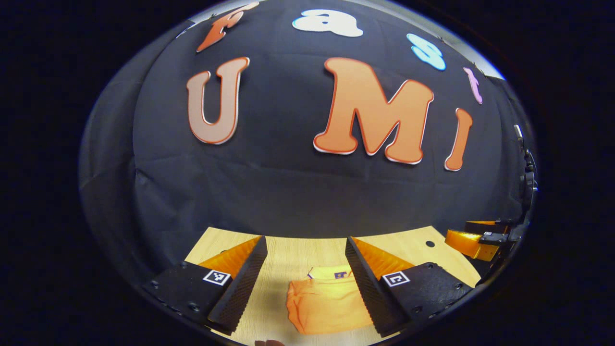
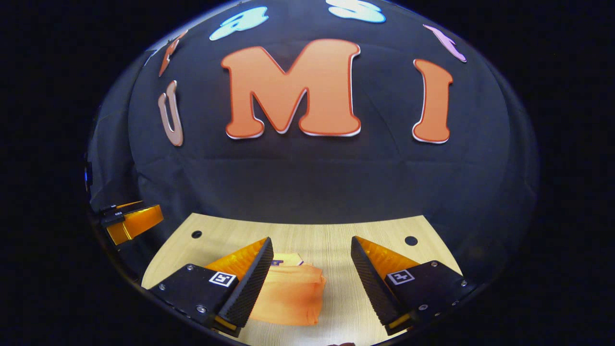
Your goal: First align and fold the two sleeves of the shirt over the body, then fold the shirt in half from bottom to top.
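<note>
Left gripper view: my left gripper point(image 1: 305, 283) hangs above table point(image 1: 288, 252), jaws wide apart, nothing between them. Shirt point(image 1: 322, 305) lies folded small on table below, orange, flat. Its right part hides behind my right finger point(image 1: 367, 283). Other gripper point(image 1: 475, 240) shows far right, off to side of table.

Right gripper view: my right gripper point(image 2: 312, 283) hangs above table point(image 2: 331, 240), jaws wide apart, nothing held. Shirt point(image 2: 290, 295) lies folded beside my left finger point(image 2: 250, 283), partly behind it. Other gripper point(image 2: 132, 223) shows far left.
</note>
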The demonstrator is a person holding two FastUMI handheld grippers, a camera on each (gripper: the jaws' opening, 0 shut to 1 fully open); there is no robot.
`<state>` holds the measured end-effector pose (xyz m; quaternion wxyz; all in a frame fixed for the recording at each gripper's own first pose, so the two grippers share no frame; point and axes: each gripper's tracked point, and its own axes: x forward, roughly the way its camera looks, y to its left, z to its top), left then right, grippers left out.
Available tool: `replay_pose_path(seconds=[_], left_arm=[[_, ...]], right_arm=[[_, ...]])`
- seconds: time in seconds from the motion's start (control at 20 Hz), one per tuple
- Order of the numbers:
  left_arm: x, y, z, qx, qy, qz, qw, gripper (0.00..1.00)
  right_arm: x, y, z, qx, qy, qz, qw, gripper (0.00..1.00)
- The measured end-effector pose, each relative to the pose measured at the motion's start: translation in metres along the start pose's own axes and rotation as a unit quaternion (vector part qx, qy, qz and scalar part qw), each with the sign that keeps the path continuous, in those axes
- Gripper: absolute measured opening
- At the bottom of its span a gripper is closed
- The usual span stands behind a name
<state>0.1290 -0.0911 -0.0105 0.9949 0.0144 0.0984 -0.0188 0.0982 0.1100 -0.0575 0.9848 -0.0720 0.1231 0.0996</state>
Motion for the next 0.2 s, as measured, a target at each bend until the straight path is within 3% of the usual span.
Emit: replay_pose_path(seconds=[0.2], left_arm=[[-0.061,0.005,0.026,0.006,-0.049,0.014,0.999,0.98]], right_arm=[[-0.054,0.008,0.02,-0.01,-0.054,0.011,0.998,0.98]])
